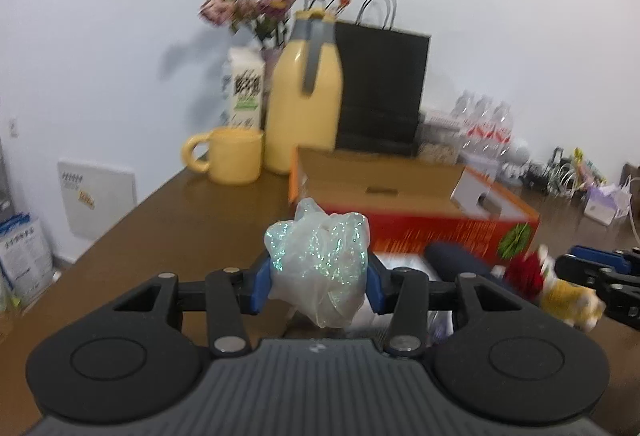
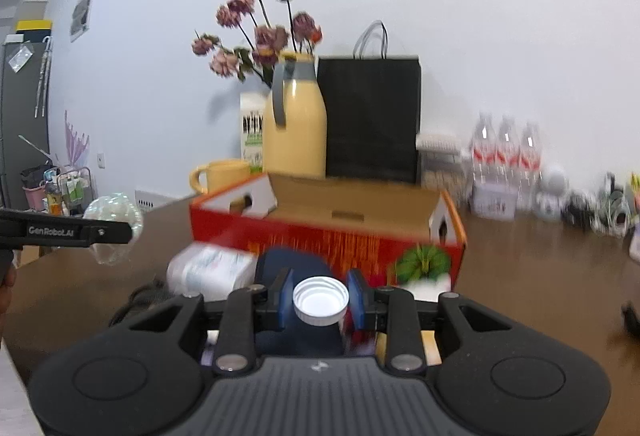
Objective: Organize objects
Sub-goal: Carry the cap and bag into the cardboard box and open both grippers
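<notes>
The left gripper point(image 1: 320, 286) is clenching a crumpled iridescent plastic bag point(image 1: 320, 268) between its jaws, and the right gripper point(image 2: 320, 302) is gripping a white-capped bottle point(image 2: 320, 300), cap facing the camera. The open red cardboard box point(image 2: 360, 204) is lying straight ahead of both sets of jaws and a little beyond them on the bench point(image 1: 180, 228), its long axis running crosswise. Both are pointing slightly downward; the right looks nearer.

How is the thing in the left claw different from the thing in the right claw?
The left claw pinches a crumpled, shimmery clear plastic bag, soft and shapeless. The right claw pinches a white bottle cap, hard, round and ridged. The bag bulges past its pads; the cap fits between them. Both are held above the brown table.
</notes>
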Motion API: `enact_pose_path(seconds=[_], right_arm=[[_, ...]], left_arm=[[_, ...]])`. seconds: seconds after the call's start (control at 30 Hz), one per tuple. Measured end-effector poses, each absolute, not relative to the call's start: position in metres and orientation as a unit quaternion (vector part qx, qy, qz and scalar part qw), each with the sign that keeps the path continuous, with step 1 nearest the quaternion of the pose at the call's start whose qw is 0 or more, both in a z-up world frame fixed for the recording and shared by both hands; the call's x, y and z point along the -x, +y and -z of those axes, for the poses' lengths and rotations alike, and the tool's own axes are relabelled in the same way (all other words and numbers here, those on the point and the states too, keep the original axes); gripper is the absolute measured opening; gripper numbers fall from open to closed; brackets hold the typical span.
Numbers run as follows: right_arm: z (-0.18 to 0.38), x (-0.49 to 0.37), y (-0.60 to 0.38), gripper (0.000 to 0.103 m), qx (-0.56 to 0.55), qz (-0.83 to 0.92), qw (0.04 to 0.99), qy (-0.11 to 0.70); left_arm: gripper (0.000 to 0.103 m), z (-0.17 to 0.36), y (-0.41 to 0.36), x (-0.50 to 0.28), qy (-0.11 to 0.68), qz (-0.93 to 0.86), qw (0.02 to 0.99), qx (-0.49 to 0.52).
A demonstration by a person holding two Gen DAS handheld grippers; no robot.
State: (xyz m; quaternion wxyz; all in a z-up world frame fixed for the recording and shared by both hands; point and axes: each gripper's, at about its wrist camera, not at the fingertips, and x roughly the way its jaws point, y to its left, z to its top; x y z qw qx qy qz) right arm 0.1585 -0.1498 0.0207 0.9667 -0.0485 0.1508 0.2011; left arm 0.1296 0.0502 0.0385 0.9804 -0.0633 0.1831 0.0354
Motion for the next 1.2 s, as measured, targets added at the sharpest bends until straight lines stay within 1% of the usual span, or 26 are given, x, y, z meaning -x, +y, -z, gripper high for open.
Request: enact_pose_path(seconds=[0.23,0.37,0.47,0.67,0.8,0.93,0.97,1.0,1.03,1.07,1.1,1.13,1.17,1.2], right_arm=[[-0.055,-0.212,-0.135,0.028,0.049,-0.204,0.972,0.104],[-0.066,-0.253,-0.129,0.027,0.039,-0.195,0.975,0.101],[-0.063,-0.284,-0.126,0.028,0.039,-0.169,0.979,0.104],[-0.038,-0.330,-0.132,0.027,0.023,-0.135,0.980,0.145],[-0.027,-0.342,-0.135,0.028,0.015,-0.139,0.973,0.185],[-0.025,-0.339,-0.133,0.028,0.019,-0.142,0.972,0.188],[-0.024,-0.338,-0.134,0.031,0.019,-0.141,0.972,0.188],[-0.024,-0.337,-0.133,0.036,0.020,-0.139,0.972,0.188],[-0.023,-0.335,-0.133,0.053,0.020,-0.138,0.972,0.187],[-0.024,-0.333,-0.133,0.073,0.020,-0.137,0.973,0.182],[-0.025,-0.328,-0.133,0.082,0.020,-0.136,0.975,0.173],[-0.027,-0.326,-0.134,0.089,0.019,-0.134,0.977,0.164],[-0.029,-0.324,-0.135,0.092,0.018,-0.130,0.979,0.156],[-0.031,-0.323,-0.136,0.094,0.014,-0.129,0.980,0.150]], left_arm=[[0.047,-0.067,0.025,-0.190,0.149,-0.013,0.988,0.047],[0.047,-0.072,0.015,-0.234,0.157,-0.015,0.986,0.046],[0.047,-0.069,0.009,-0.269,0.174,-0.028,0.983,0.046],[0.047,-0.047,0.009,-0.313,0.202,-0.052,0.977,0.054],[0.047,-0.034,0.008,-0.318,0.219,-0.044,0.974,0.040],[0.050,-0.028,0.008,-0.317,0.226,-0.043,0.972,0.035],[0.054,-0.028,0.007,-0.315,0.224,-0.046,0.973,0.034],[0.062,-0.029,0.007,-0.312,0.218,-0.050,0.974,0.032],[0.067,-0.030,0.006,-0.310,0.211,-0.050,0.976,0.030],[0.081,-0.031,0.006,-0.307,0.202,-0.050,0.978,0.029],[0.094,-0.033,0.006,-0.304,0.193,-0.052,0.979,0.029],[0.099,-0.034,0.006,-0.301,0.182,-0.063,0.981,0.029],[0.103,-0.036,0.007,-0.300,0.175,-0.071,0.982,0.030],[0.103,-0.037,0.009,-0.299,0.171,-0.072,0.982,0.035]])
